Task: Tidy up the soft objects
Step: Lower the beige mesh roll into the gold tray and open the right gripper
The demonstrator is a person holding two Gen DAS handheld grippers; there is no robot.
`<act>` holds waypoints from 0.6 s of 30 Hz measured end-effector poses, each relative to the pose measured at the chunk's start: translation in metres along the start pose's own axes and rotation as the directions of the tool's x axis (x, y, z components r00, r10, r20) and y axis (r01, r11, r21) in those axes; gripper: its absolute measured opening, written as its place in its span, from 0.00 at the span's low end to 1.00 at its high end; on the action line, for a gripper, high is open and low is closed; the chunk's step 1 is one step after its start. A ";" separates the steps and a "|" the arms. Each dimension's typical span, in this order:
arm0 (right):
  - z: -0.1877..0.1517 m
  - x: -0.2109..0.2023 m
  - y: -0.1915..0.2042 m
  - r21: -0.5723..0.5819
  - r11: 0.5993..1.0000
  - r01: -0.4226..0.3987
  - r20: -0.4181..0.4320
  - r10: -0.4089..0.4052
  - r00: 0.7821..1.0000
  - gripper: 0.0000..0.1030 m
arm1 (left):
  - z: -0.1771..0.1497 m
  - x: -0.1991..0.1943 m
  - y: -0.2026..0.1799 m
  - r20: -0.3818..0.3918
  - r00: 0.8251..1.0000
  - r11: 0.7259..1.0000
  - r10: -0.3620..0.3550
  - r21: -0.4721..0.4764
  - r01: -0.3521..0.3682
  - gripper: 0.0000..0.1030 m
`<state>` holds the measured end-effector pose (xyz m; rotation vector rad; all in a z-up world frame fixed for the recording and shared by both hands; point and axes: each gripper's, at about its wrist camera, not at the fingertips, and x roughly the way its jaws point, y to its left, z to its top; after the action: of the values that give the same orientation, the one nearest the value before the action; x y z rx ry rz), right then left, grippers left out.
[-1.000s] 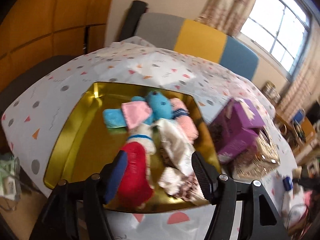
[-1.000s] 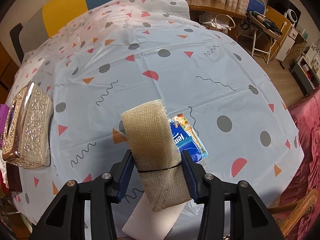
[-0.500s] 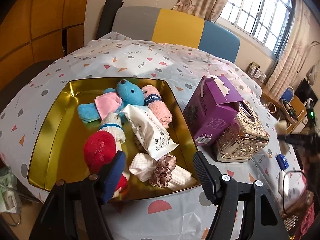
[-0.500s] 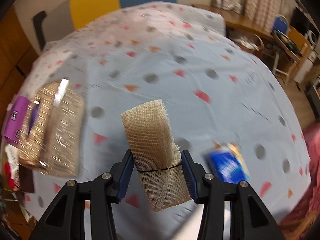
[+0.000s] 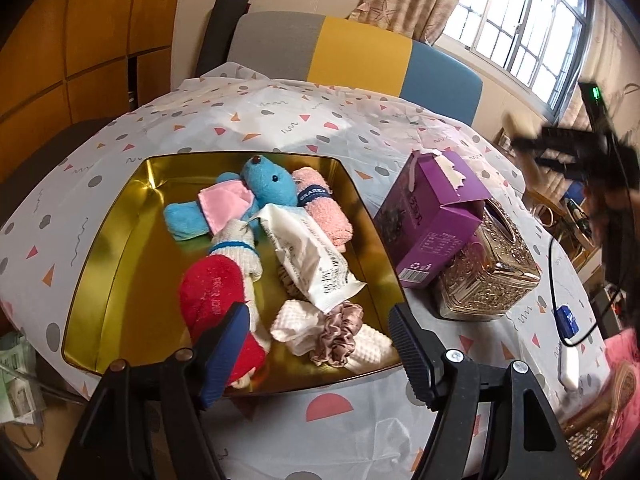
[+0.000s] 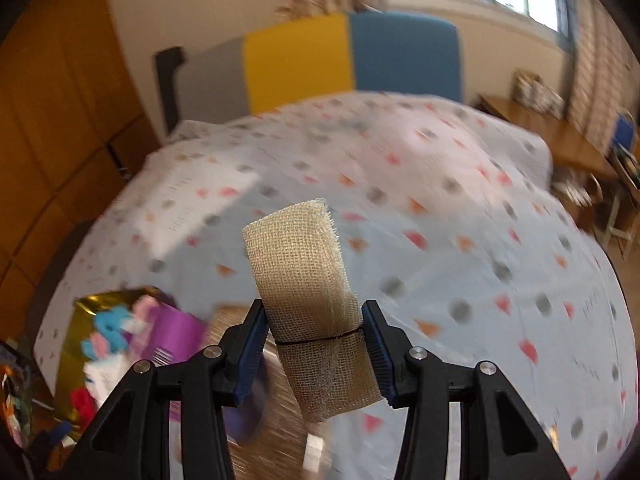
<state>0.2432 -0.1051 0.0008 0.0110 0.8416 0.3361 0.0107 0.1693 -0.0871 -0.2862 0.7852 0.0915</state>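
The right gripper (image 6: 315, 354) is clamped on a folded strip of beige gauze (image 6: 308, 280), 1 pad pressing on each side just where a thin black band rings it. The gauze stands nearly upright, its long axis running up between the pads with a slight lean to the left at the top; a frayed folded end points up and away, the shorter end hangs below the jaws. It is in the air over the table, with a purple box (image 6: 176, 332) and gold tray (image 6: 80, 320) blurred at lower left.

The left gripper (image 5: 316, 340) hangs over the tray's (image 5: 108, 240) near edge, jaws opening, nothing between the pads. In the tray lie a blue plush (image 5: 268, 184), a pink towel roll (image 5: 328, 216), a red-and-white sock (image 5: 212, 288), a white packet (image 5: 316, 256), a white cloth (image 5: 292, 324) and a scrunchie (image 5: 340, 336). Just right of the tray stands the box (image 5: 432, 220), touching an ornate gold tissue holder (image 5: 488, 276).

The table wears a pale cloth (image 5: 280, 116) printed with triangles, dots and squiggles. Behind it stands a grey, yellow and blue chair (image 5: 360, 56), with wood panelling to the left and a curtained window (image 5: 528, 24) to the right.
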 end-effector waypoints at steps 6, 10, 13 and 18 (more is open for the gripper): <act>0.015 -0.002 0.087 -0.130 0.982 -0.138 0.018 0.141 0.990 0.46 | -0.001 -0.004 0.016 0.012 1.000 0.999 0.028 -0.035 -0.027 0.71; -0.004 0.006 0.153 -0.234 0.934 -0.270 -0.071 0.261 0.963 0.46 | 0.000 -0.011 0.038 0.032 0.997 0.994 0.068 -0.088 -0.065 0.71; -0.030 0.018 0.186 -0.260 0.890 -0.374 -0.185 0.335 0.924 0.46 | 0.000 -0.017 0.057 0.043 0.993 0.987 0.110 -0.125 -0.104 0.71; -0.078 0.055 0.231 -0.196 0.838 -0.509 -0.361 0.421 0.832 0.46 | -0.003 -0.021 0.080 0.041 0.987 0.972 0.158 -0.182 -0.148 0.71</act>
<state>0.1539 0.1207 -0.0590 -0.1071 1.0889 0.9483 -0.0214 0.2458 -0.0921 -0.3910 0.7441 0.3153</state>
